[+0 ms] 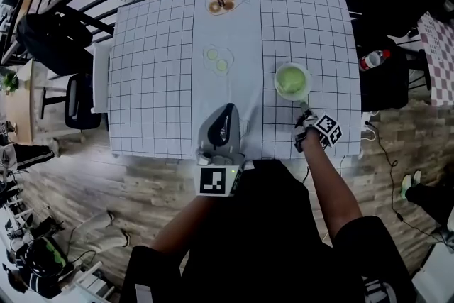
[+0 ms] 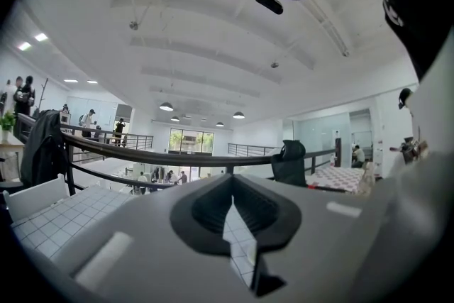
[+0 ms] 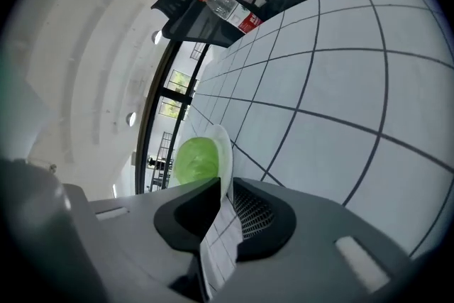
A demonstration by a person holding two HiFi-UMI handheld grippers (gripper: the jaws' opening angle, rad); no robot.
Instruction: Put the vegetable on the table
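Note:
A white bowl (image 1: 277, 86) stands on the grid-patterned tablecloth (image 1: 156, 81) at the near right, with a pale green leafy vegetable (image 1: 291, 79) in it. My right gripper (image 1: 304, 110) reaches the bowl's near edge. In the right gripper view the bowl's thin rim (image 3: 225, 145) runs down into the narrow gap of my right gripper (image 3: 225, 188), whose jaws are shut on it, and the vegetable (image 3: 193, 158) fills the bowl behind. My left gripper (image 1: 225, 108) hovers over the table's near edge, shut and holding nothing, as the left gripper view (image 2: 230, 213) confirms.
Pale cucumber slices (image 1: 217, 57) lie mid-table, and a small dish of brown food (image 1: 222, 3) sits at the far edge. A red-capped bottle (image 1: 374, 59) lies on dark furniture to the right. A railing borders the far side, and chairs (image 1: 78, 99) stand to the left.

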